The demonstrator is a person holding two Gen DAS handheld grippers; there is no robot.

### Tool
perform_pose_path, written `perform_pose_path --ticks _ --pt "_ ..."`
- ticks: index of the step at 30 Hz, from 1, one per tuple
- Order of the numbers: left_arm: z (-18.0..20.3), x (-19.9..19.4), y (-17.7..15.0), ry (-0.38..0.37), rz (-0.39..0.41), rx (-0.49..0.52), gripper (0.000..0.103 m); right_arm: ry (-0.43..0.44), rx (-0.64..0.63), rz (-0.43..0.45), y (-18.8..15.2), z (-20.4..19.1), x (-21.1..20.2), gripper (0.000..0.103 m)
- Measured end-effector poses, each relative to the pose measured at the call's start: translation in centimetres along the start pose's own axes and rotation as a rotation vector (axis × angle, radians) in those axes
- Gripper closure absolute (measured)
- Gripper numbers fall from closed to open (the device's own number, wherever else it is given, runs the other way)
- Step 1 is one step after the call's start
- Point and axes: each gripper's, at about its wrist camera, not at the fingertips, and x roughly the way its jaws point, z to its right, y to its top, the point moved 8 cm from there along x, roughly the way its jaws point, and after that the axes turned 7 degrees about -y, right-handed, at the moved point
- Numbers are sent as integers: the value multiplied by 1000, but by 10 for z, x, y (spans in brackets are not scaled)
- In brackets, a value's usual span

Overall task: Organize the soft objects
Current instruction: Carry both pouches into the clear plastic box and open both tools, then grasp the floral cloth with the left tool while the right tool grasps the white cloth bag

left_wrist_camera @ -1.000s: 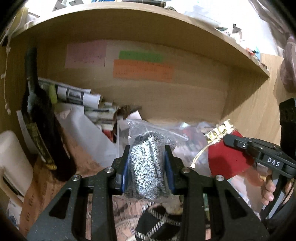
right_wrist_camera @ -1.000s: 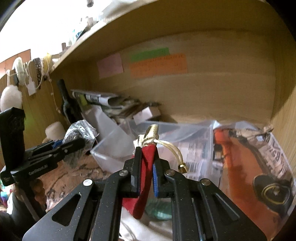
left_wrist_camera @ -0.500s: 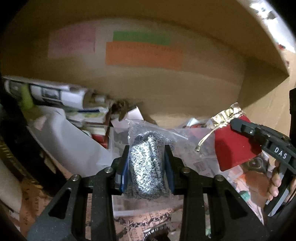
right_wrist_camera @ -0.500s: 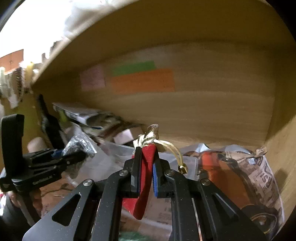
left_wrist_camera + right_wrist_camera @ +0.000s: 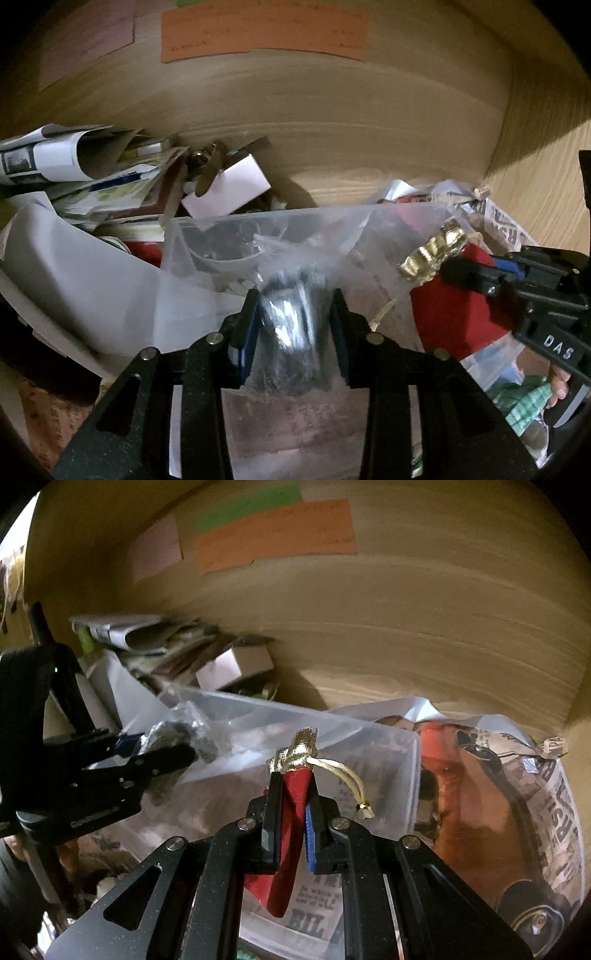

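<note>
Over the clear plastic bin (image 5: 369,738) in the shelf nook, the left gripper (image 5: 295,317) clamps a bagged grey knit bundle (image 5: 290,332) and the right gripper (image 5: 293,812) pinches a red drawstring pouch (image 5: 291,812), both held above the bin, seemingly for dropping in.

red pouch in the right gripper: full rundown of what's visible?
The red pouch looks like soft felt-like fabric, with a gathered gold top and a gold cord ending in a small gold tip. It hangs upright, pinched flat between the fingers of the right hand-held gripper, held above the clear bin in the wooden shelf.
</note>
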Motion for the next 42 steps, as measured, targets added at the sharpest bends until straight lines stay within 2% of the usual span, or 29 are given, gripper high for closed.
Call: perform_pose_path --ticks 1,2,3,4,6,7,12,18,22,27,34,42 --pt "0 -1 0 5 0 3 57 -3 -10 -14 -2 -1 2 92" --pt "1 -5 1 13 12 7 49 -7 -16 -25 -3 -2 4 90" --pt "1 -8 2 20 27 7 43 -12 -20 -34 -4 -2 5 81" --pt "1 -11 3 26 42 9 41 -25 -29 -39 -5 -2 5 67" --pt "3 -20 5 28 70 16 38 -45 -40 -24 -3 -3 5 48" --pt "4 -25 7 28 81 17 36 -57 -48 -10 -2 -3 2 42" --pt "8 -63 10 42 166 32 16 -86 -67 43 6 -4 -16 26" --pt "16 -101 4 31 234 40 4 -104 -65 144 12 -6 -59 25" --pt "25 -116 -10 21 247 49 2 -101 -52 210 7 -9 -90 21" --pt "34 -125 -35 15 233 57 2 -104 -45 257 -10 -17 -119 20" --pt "41 -122 -77 -8 157 49 2 -87 -1 236 -49 -28 -132 19" --pt "47 -97 -113 -44 60 28 2 -26 46 136 -91 -41 -115 19"
